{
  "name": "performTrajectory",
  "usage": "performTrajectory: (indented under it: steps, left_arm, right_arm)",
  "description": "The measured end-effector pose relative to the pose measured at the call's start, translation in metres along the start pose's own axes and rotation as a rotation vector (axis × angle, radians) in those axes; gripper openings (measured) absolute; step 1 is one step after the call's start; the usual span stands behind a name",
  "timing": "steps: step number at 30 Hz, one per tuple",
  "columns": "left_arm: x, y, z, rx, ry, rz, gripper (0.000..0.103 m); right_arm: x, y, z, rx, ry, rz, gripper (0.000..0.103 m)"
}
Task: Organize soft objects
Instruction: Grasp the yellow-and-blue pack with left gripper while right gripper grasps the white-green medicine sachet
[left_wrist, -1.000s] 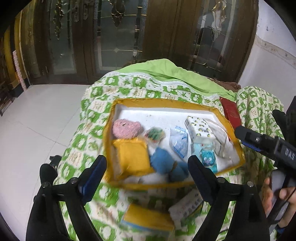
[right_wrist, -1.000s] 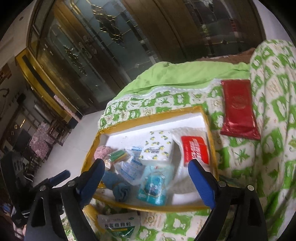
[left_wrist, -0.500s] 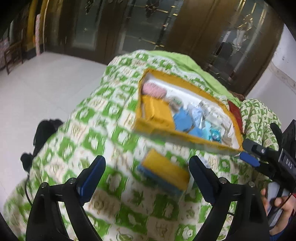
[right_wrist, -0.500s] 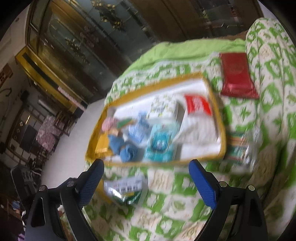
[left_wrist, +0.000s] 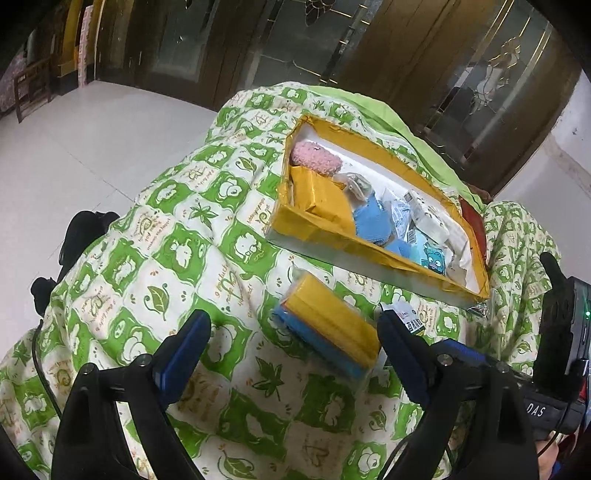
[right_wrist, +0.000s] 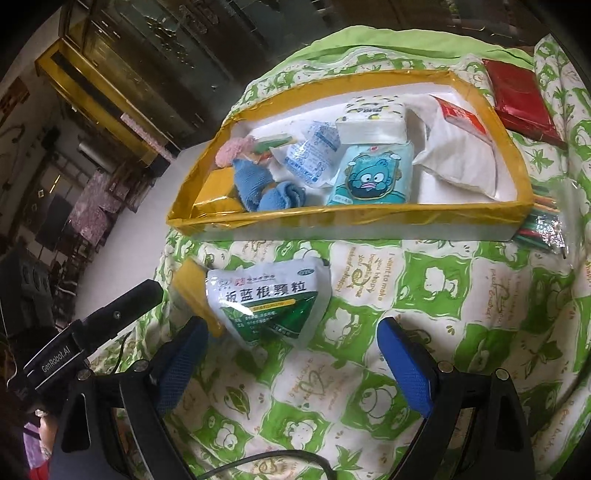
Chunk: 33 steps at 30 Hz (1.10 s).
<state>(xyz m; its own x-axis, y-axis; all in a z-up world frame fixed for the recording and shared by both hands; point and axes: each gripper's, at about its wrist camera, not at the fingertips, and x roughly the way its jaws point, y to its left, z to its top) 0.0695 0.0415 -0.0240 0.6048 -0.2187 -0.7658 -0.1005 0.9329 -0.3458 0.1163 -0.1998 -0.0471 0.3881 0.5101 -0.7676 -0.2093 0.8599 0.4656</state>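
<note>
A yellow-rimmed white tray (left_wrist: 325, 232) (right_wrist: 347, 216) lies on a green-and-white quilt. It holds a pink fluffy item (left_wrist: 314, 160), a yellow pack (left_wrist: 325, 199), blue cloth (right_wrist: 258, 184), a teal cartoon pack (right_wrist: 373, 179), tissue packs and a white pillow-like bag (right_wrist: 458, 155). A yellow-and-blue sponge pack (left_wrist: 328, 325) lies on the quilt before the tray, between my open left gripper's (left_wrist: 295, 343) fingers' line. A green-white medicine sachet (right_wrist: 269, 299) lies just ahead of my open, empty right gripper (right_wrist: 291, 350).
A red packet (right_wrist: 521, 99) lies on the quilt beyond the tray's right end. A crinkly striped wrapper (right_wrist: 543, 225) sits at the tray's right front corner. White tiled floor (left_wrist: 74, 140) lies left of the quilt-covered surface; dark glass doors stand behind.
Both grippers have pulled back from the tray toward the quilt's near side. The sponge pack and the sachet now sit close in front of the fingers. Both grippers stay open.
</note>
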Motion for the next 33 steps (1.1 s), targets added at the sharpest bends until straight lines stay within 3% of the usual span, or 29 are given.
performTrajectory:
  steps: [15, 17, 19, 22, 26, 28, 30, 33]
  left_arm:
    - [0.016, 0.006, -0.002, -0.038, 0.032, 0.051, 0.091]
    - [0.017, 0.006, -0.001, -0.043, 0.036, 0.053, 0.091]
    - [0.019, 0.002, 0.0, -0.033, 0.037, 0.059, 0.091]
    - [0.024, -0.007, 0.0, -0.023, 0.044, 0.054, 0.091]
    - [0.036, -0.018, -0.002, -0.003, 0.057, 0.081, 0.09]
    - [0.038, -0.021, -0.003, 0.011, 0.05, 0.09, 0.08]
    - [0.038, -0.024, -0.004, 0.039, 0.042, 0.088, 0.062]
    - [0.036, -0.029, -0.006, 0.068, 0.028, 0.077, 0.052]
  right_arm:
    - [0.031, 0.019, 0.006, -0.099, 0.035, -0.027, 0.095]
    - [0.033, 0.019, 0.006, -0.114, 0.027, -0.067, 0.077]
    - [0.034, 0.017, 0.008, -0.103, 0.024, -0.08, 0.066]
    - [0.032, 0.013, 0.01, -0.088, 0.024, -0.092, 0.057]
    - [0.032, 0.014, 0.01, -0.097, 0.023, -0.11, 0.053]
    - [0.032, 0.015, 0.01, -0.112, 0.022, -0.126, 0.05]
    - [0.032, 0.016, 0.01, -0.116, 0.019, -0.13, 0.047]
    - [0.03, 0.015, 0.01, -0.118, 0.016, -0.128, 0.044]
